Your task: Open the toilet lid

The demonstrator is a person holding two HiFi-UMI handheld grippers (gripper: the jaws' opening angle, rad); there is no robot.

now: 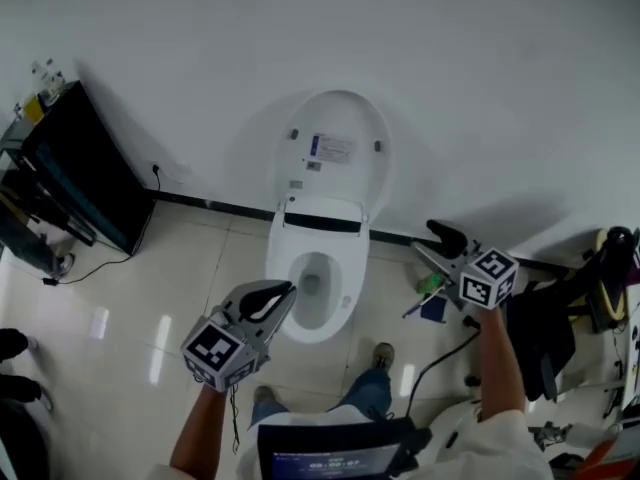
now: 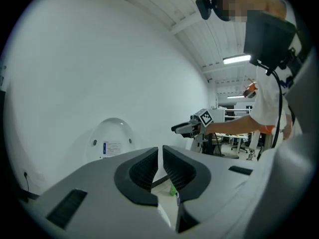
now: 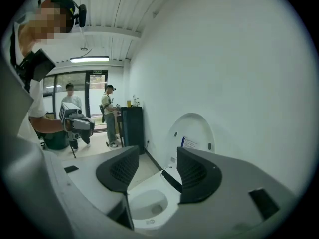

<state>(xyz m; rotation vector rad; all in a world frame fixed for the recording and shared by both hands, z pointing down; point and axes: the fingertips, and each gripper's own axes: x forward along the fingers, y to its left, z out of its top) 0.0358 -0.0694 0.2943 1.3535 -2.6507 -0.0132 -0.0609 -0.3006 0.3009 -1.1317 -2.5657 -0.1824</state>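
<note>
As it stands raised, the lid is oval.

One white ceramic toilet is counted, with one oval white toilet lid raised. On it, one rectangular printed label and two small grey round bumpers are counted. Two grey hand-held two-jaw grippers are seen: the left gripper and the right gripper, each fitted with one black-and-white marker cube. One tall black cabinet is noted. Two standing people are counted in the background.
</note>
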